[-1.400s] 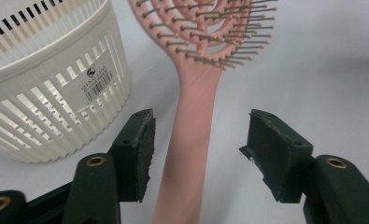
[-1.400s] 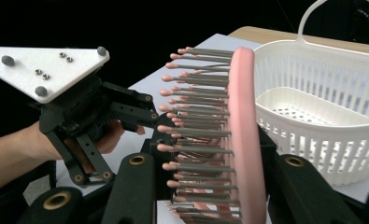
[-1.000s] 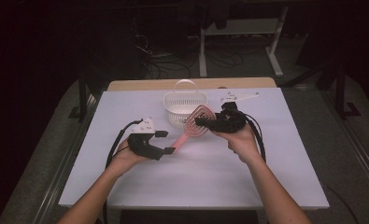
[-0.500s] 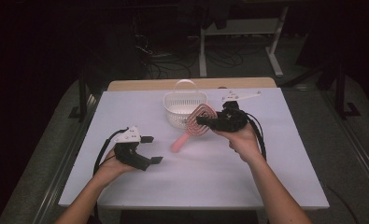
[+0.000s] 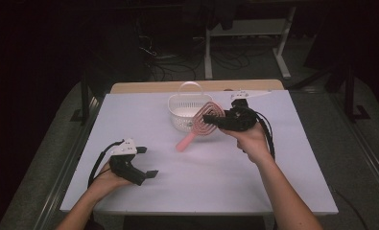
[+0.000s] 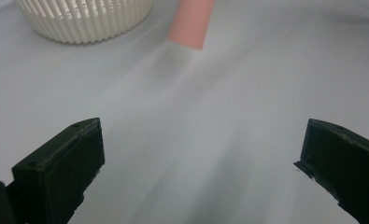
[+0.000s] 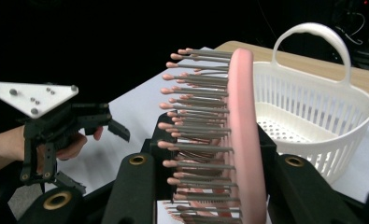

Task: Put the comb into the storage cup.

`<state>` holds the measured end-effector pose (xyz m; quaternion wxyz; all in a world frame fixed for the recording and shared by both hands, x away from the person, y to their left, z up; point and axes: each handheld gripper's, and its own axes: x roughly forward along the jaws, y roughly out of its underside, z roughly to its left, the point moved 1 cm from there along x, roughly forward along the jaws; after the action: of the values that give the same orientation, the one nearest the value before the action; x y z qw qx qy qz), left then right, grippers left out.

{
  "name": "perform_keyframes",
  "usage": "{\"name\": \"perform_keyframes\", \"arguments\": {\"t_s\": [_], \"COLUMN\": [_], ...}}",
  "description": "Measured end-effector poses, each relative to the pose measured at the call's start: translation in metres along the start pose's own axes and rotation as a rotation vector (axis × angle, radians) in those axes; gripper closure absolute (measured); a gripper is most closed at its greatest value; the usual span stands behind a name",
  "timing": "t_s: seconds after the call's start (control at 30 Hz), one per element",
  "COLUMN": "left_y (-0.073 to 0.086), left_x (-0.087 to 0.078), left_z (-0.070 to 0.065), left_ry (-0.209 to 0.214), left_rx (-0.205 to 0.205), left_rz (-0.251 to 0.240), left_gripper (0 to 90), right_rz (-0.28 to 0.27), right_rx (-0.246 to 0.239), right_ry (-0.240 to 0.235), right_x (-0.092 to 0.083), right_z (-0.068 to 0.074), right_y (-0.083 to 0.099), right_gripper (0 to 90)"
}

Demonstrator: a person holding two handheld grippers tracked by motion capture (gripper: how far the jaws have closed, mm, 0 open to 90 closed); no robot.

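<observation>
A pink hairbrush [image 5: 196, 130] hangs tilted above the white table cover, head up by the basket and handle slanting down toward the near left. My right gripper [image 5: 211, 119] is shut on the brush head [image 7: 243, 135], whose bristles point left between the two black jaws of the right gripper [image 7: 212, 186]. My left gripper [image 5: 147, 162] rests low at the near left, clear of the handle. Its jaws have just been opening and stand wide apart over bare cover, nothing between them; in the left gripper view [image 6: 201, 163] the handle end [image 6: 190, 23] lies well ahead.
A white slatted basket [image 5: 189, 112] with a hoop handle stands behind the brush, and its ribbed wall [image 6: 84, 21] shows at the far left. The white cover [image 5: 211, 182] overlies a wooden table [image 5: 148, 87]. Dark floor, cables and stand legs surround it.
My left gripper let go of the brush handle, opened its jaws and drew back toward the near left. The right gripper kept the brush head where it was.
</observation>
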<state>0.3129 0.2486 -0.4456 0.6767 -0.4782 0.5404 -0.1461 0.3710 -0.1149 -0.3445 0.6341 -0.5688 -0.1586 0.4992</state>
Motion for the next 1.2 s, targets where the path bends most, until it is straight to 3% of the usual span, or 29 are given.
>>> {"name": "perform_keyframes", "arguments": {"t_s": [0.13,1.2], "left_y": [0.001,0.005], "left_x": [0.000,0.006], "left_z": [0.001,-0.004], "left_ry": [-0.016,0.005], "left_rx": [-0.003,0.005], "left_rz": [-0.007,0.041], "left_gripper": [0.1,0.1], "right_rz": [-0.014,-0.130], "right_rx": [0.000,-0.004], "right_ry": [0.001,0.025], "right_x": [-0.002,-0.014], "right_z": [-0.001,-0.011], "right_y": [-0.007,-0.076], "right_gripper": [62.8,62.9]}}
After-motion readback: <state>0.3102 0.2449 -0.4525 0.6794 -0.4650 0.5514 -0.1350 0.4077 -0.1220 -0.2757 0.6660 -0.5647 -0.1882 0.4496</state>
